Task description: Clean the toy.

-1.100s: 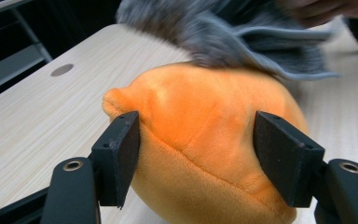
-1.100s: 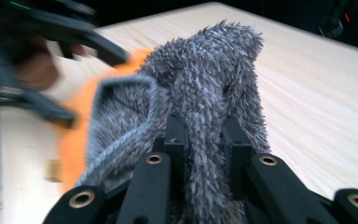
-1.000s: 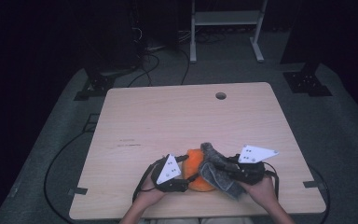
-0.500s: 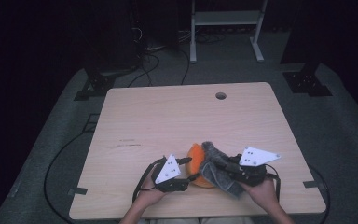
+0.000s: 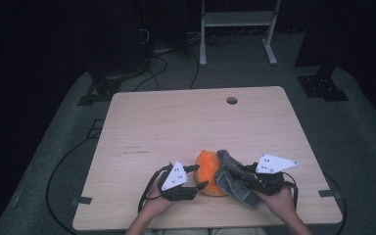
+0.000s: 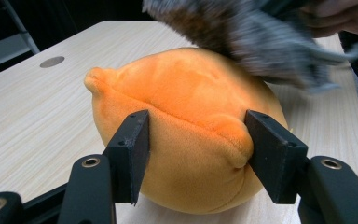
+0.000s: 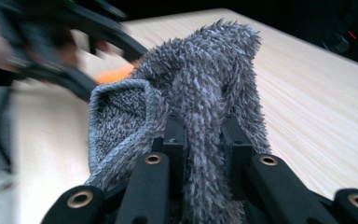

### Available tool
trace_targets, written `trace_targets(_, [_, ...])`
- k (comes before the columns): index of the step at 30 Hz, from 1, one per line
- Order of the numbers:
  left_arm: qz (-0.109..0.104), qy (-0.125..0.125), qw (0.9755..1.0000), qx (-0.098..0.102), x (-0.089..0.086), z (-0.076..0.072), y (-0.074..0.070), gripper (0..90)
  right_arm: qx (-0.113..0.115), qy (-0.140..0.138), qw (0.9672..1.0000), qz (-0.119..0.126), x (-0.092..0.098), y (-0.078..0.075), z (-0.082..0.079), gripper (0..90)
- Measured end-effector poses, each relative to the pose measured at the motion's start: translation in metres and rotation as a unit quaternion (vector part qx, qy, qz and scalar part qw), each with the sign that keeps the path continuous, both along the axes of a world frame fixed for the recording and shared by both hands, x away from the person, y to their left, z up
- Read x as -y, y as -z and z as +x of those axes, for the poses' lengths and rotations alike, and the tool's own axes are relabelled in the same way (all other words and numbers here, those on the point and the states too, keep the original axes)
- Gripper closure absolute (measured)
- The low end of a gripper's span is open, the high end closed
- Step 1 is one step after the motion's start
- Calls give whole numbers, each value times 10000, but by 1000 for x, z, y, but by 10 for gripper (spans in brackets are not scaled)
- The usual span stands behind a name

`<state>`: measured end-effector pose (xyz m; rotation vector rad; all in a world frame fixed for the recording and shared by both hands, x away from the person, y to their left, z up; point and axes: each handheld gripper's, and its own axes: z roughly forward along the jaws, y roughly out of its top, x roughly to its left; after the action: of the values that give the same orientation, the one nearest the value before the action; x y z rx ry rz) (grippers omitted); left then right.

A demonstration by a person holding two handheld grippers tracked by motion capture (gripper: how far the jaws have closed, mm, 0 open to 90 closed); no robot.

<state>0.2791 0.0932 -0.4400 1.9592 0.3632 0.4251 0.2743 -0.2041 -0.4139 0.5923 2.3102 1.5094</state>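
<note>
Orange plush toy [image 6: 191, 135] sits at the near edge of the wooden table [image 5: 176, 127], pinched between the left gripper [image 5: 196, 181], whose jaws have just been closing, so it likely stays put for wiping. From its right, the right gripper [image 7: 204, 135], clamped on a shaggy grey cloth [image 7: 205, 79], lays that cloth over the toy's top.
</note>
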Motion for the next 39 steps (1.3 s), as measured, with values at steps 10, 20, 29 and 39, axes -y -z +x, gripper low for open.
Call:
trace_targets(10, [166,135,9996,164,1,-6,2,406,-220,180,9994,-197,2,2,9,752])
trace_targets(20, [577,487,9948,684,8,-18,3,410,-346,-191,9992,-74,-29,-13,16,754])
trace_targets(29, [671,516,9946,592,4,-17,4,407,-348,-63,9994,45,-21,-11,15,755])
trace_targets(39, [747,471,9952,430,-5,-16,7,390,-744,394,9964,-12,9,6,24,754])
